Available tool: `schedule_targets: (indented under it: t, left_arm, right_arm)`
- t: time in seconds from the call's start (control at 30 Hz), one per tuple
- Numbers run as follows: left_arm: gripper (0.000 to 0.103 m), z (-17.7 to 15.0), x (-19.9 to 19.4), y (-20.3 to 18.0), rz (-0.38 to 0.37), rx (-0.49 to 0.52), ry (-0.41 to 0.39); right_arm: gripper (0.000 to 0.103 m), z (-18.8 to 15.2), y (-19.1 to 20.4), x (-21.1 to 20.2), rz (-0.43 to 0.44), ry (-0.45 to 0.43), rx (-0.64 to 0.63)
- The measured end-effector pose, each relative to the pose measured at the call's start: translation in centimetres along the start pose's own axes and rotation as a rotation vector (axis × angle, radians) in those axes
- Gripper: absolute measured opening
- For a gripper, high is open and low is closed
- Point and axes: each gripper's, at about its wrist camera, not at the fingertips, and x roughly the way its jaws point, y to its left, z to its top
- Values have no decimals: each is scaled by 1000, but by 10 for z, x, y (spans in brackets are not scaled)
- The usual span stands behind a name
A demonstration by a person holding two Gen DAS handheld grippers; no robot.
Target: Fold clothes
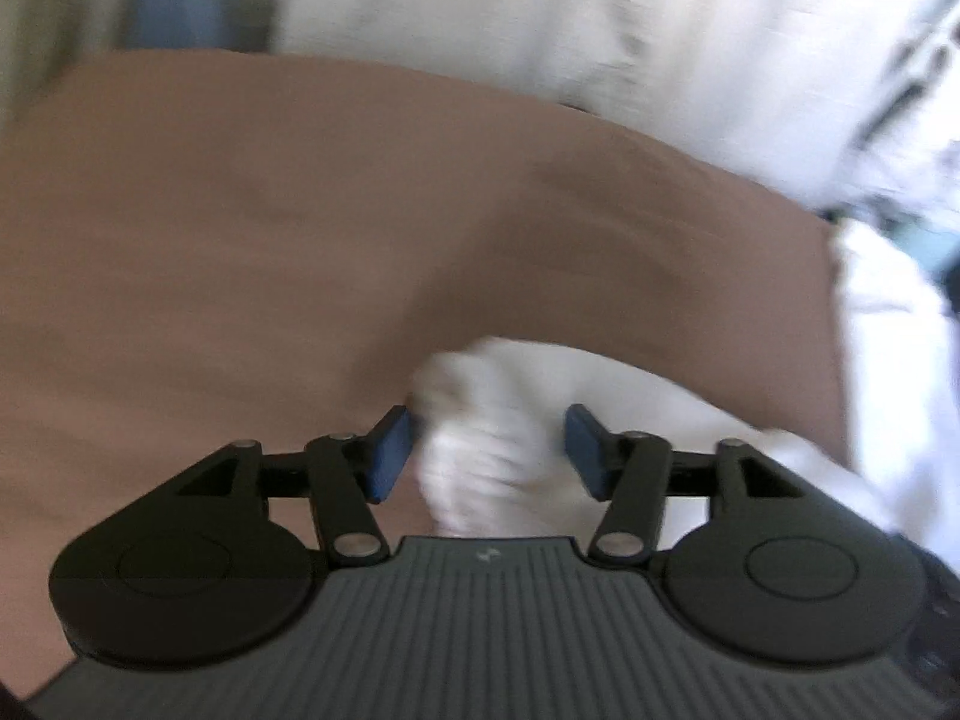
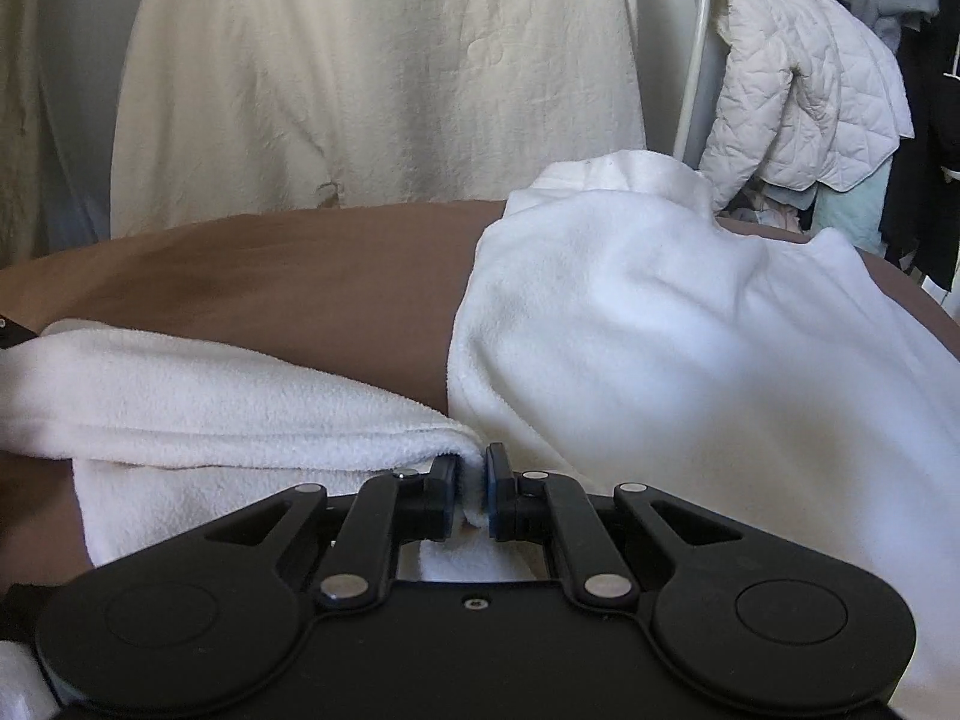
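Observation:
A white fleece garment (image 2: 660, 330) lies bunched on a brown-covered surface (image 2: 300, 276), with a folded strip of it running off to the left. My right gripper (image 2: 474, 480) is shut on an edge of this fleece, which shows pinched between the blue pads. The left wrist view is blurred. In it, my left gripper (image 1: 489, 450) stands open, and a bunched end of the white garment (image 1: 498, 396) sits between its pads without being squeezed. Brown surface (image 1: 240, 240) fills the view beyond it.
A cream sheet (image 2: 372, 72) hangs behind the surface. At the back right, a white quilted jacket (image 2: 804, 102) and darker clothes hang beside a white pole (image 2: 696, 42). The surface's far edge runs in front of the sheet.

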Motion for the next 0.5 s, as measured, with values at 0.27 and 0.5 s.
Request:
schedule_targets:
  t: [0.27, 0.5]
  left_arm:
    - [45, -6, -1, -45, 195, 273, -105]
    - [58, -34, -30, -104, 179, 546, -256]
  right_arm:
    - [11, 1, 4, 0, -20, -16, -18]
    - [27, 7, 4, -25, -108, -50, -18]
